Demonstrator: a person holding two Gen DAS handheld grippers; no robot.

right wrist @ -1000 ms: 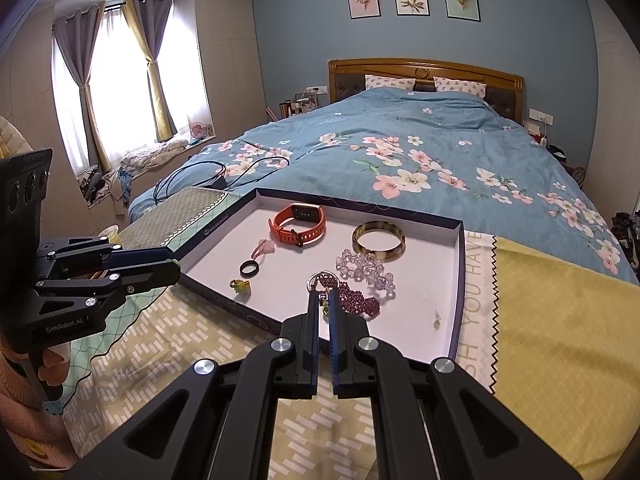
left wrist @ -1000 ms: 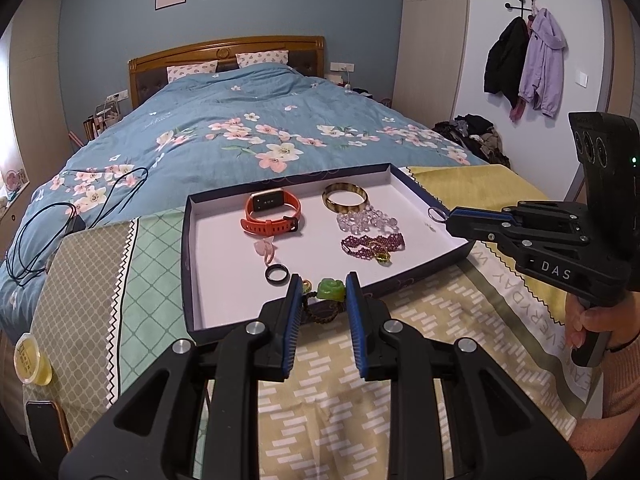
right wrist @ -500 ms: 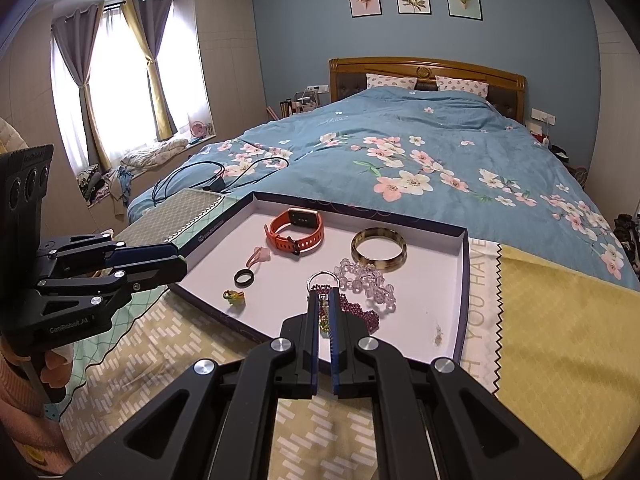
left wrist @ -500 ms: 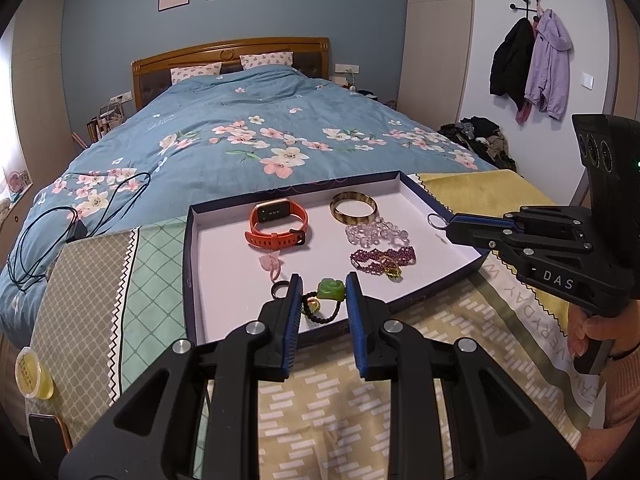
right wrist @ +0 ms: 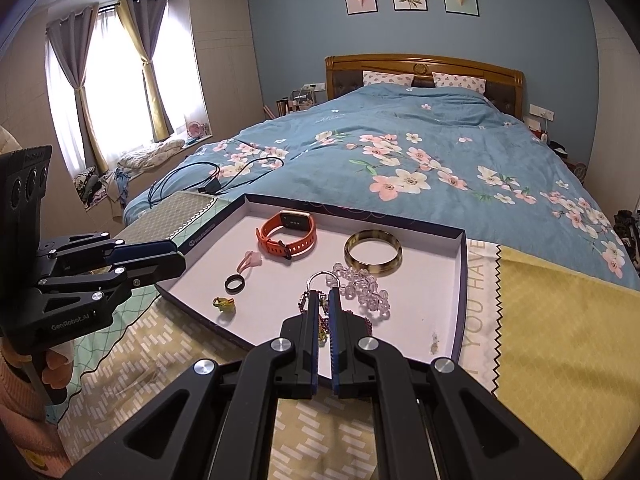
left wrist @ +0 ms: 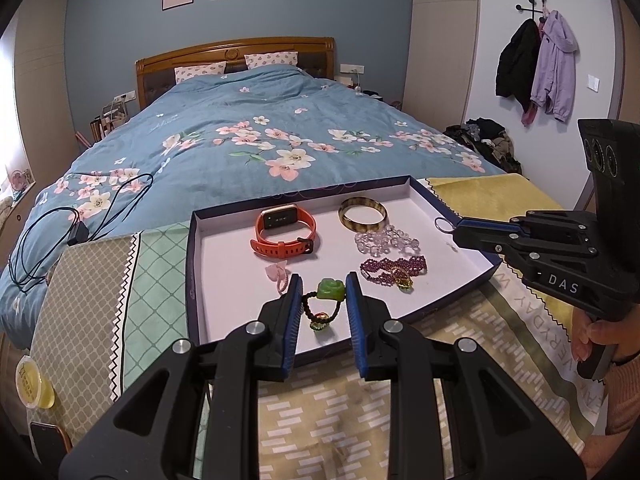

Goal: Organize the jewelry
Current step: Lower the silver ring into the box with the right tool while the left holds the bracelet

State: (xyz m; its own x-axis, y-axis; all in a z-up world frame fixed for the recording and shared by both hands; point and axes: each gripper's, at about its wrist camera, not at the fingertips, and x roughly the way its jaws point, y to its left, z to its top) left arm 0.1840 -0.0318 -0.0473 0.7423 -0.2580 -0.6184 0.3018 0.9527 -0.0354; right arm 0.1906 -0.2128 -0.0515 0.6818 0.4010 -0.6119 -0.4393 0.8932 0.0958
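Left gripper (left wrist: 320,292): jaws narrowly apart, clamped on a dark beaded bracelet with green flower charm (left wrist: 331,289), lower centre of its view, above the tray's near end.
Right gripper (right wrist: 324,300): jaws pressed together on a thin silver ring (right wrist: 319,279) that juts past the tips.
Tray (left wrist: 191,264): shallow, dark-rimmed, white-lined; bare floor along its left side and right corner.
Inside: orange watch (left wrist: 285,233), amber bangle (left wrist: 363,215), clear beads (left wrist: 386,240), purple beaded bracelet (left wrist: 394,270), pink ring (left wrist: 277,273).
Only in right view: black ring (right wrist: 234,283), yellow-green ring (right wrist: 224,303), curtained window (right wrist: 104,80).
Only in left view: coats (left wrist: 536,68) on hooks.
Underlay: patterned cloth (right wrist: 560,340) at the foot of the bed.
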